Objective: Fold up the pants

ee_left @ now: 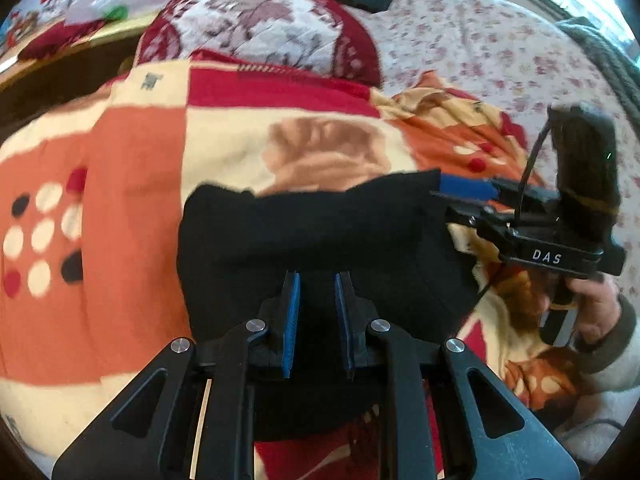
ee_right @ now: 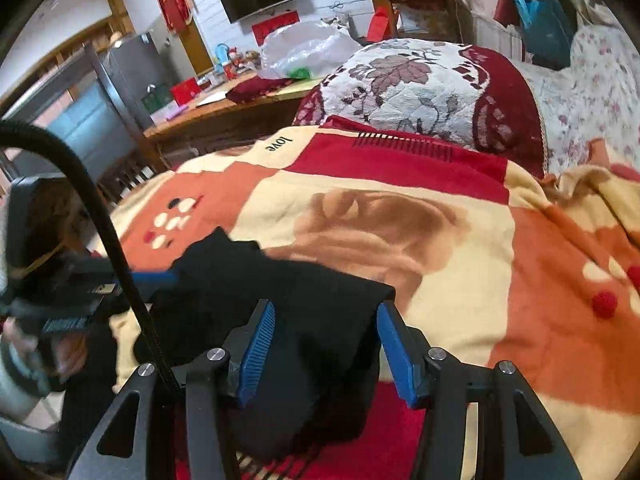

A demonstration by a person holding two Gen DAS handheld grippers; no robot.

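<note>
Lying on a patchwork blanket (ee_left: 132,152) of orange, cream and red, the black pants (ee_left: 312,232) form a compact folded bundle, matte and dark enough that seams and details cannot be made out. In the left wrist view the bundle's long side runs across the picture, left to right; which end is the waistband cannot be told. The left gripper (ee_left: 317,280) hangs over its near edge, jaws narrowly parted, and whether they pinch cloth is unclear. The right gripper (ee_right: 326,312) stands with jaws wide apart, astride the right end, pads off the fabric. A floral cushion (ee_right: 420,88) sits beyond.
</note>
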